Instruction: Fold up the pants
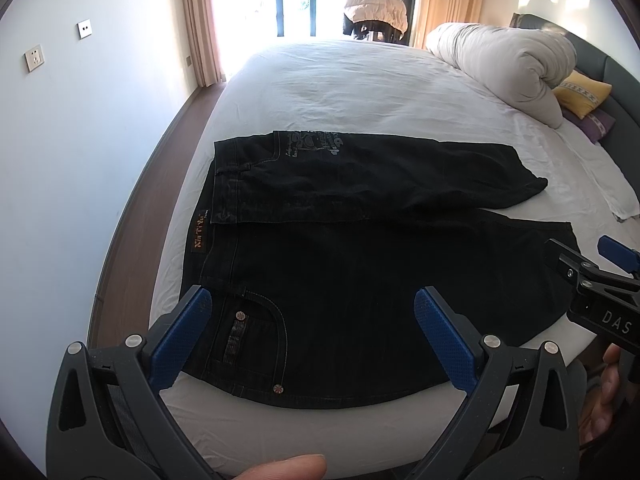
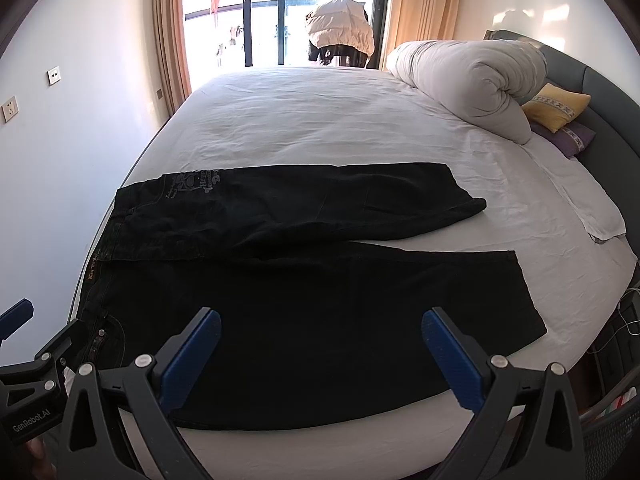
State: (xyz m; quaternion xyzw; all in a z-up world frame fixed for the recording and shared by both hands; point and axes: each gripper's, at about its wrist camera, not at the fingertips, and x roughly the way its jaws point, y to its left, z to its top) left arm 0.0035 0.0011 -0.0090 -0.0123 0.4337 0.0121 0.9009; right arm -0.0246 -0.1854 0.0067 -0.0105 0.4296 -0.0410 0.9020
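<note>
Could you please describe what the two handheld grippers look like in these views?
The left gripper and right gripper share one design: black plastic frames with triangular cutouts, silver round bolts, and blue textured finger pads. The left's side reads "GenRobot.AI"; the right's shows "DAS".

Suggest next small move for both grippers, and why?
Probably lower both onto the near leg's edge to grip it: left gripper and right gripper hover open over the black pants, which lie flat with legs side by side on the bed.

I am reading "DAS" on my right hand-held gripper point(image 1: 612, 280) and "GenRobot.AI" on my left hand-held gripper point(image 2: 28, 422); the pants' point(image 1: 360, 280) orange waistband patch point(image 1: 199, 232) is staying illegible.
</note>
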